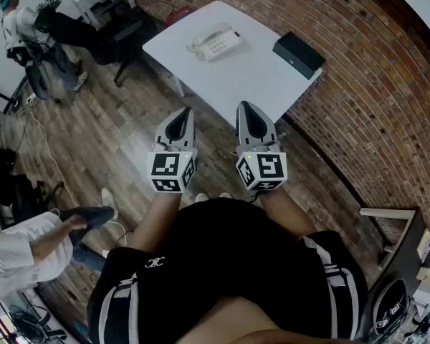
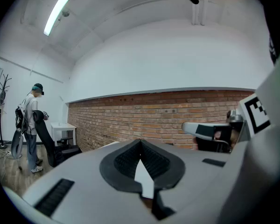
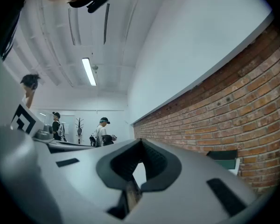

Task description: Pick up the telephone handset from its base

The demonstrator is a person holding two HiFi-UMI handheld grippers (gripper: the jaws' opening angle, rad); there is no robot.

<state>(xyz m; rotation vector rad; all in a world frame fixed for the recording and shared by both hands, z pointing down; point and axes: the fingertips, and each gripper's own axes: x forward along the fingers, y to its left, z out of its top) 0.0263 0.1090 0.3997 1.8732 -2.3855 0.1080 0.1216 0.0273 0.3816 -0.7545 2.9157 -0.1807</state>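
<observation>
Approach not begun. Left hand-held gripper (image 1: 182, 119) and right hand-held gripper (image 1: 249, 116) both closed, empty, well short of worktop (image 1: 258, 77). Handset (image 1: 206, 37) on telephone base (image 1: 223, 47). Next: advance, open one, straddle handset.

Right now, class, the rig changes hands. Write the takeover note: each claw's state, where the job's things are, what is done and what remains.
Claws: left claw shut, nothing in it; right claw shut, nothing in it. They are side by side, well short of the phone.
Things: the telephone handset lies on its base on the white table ahead. A black box sits near the table's right edge.
Done: nothing; the handset is untouched.
Left: step up to the table, open a claw, grip the handset and lift it off the base.
</observation>
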